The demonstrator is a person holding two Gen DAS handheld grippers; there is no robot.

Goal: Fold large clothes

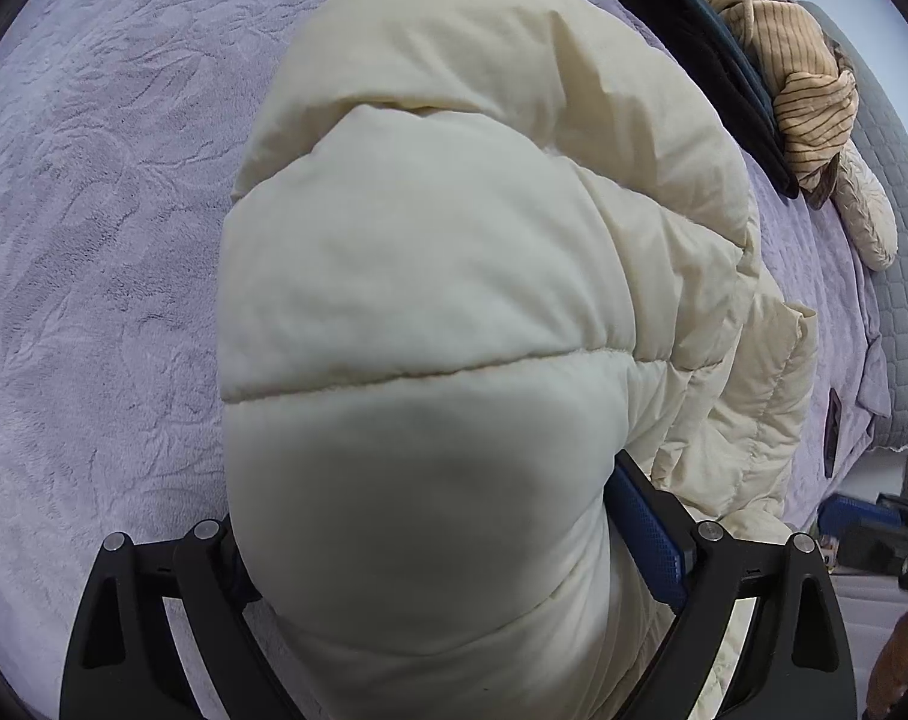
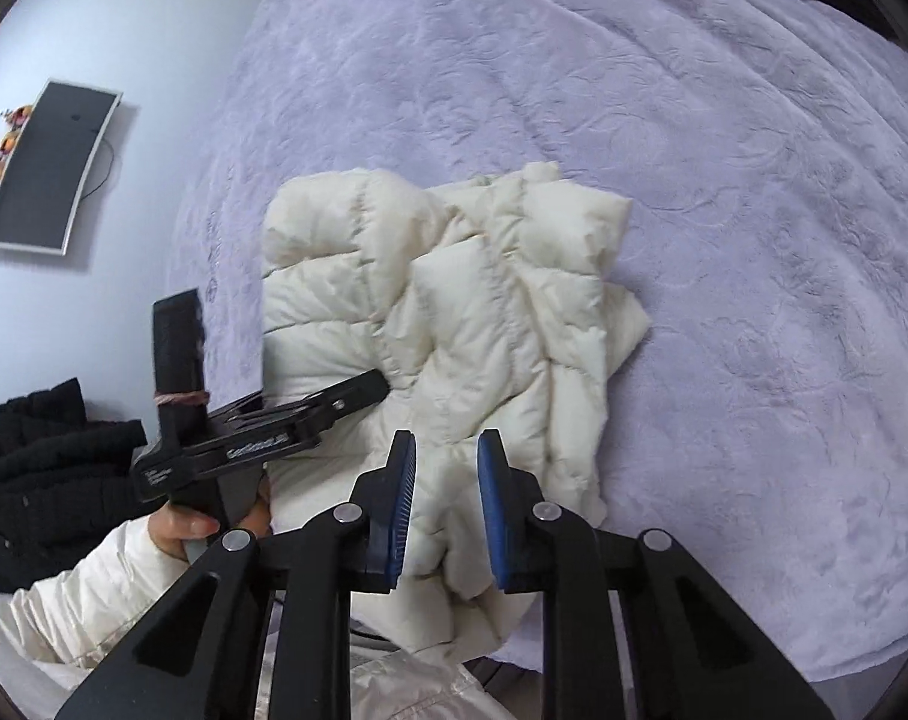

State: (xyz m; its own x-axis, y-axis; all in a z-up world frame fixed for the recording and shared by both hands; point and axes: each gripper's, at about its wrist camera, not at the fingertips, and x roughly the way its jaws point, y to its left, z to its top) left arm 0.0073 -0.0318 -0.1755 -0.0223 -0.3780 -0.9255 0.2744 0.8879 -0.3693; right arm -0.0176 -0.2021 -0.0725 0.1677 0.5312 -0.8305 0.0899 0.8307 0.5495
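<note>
The cream puffer jacket (image 2: 454, 324) lies bunched on the lavender bedspread (image 2: 724, 180). The left gripper (image 1: 429, 552) is clenched on a puffy fold of the jacket, which bulges between its fingers. The right gripper (image 2: 446, 510) hangs just above the jacket's near edge, jaws released around nothing. Beyond the jacket lie a dark folded garment (image 1: 694, 60) and a tan striped one (image 1: 808, 96).

A home bedroom — lavender bedspread (image 2: 724, 192), wall-mounted screen (image 2: 48, 168).
</note>
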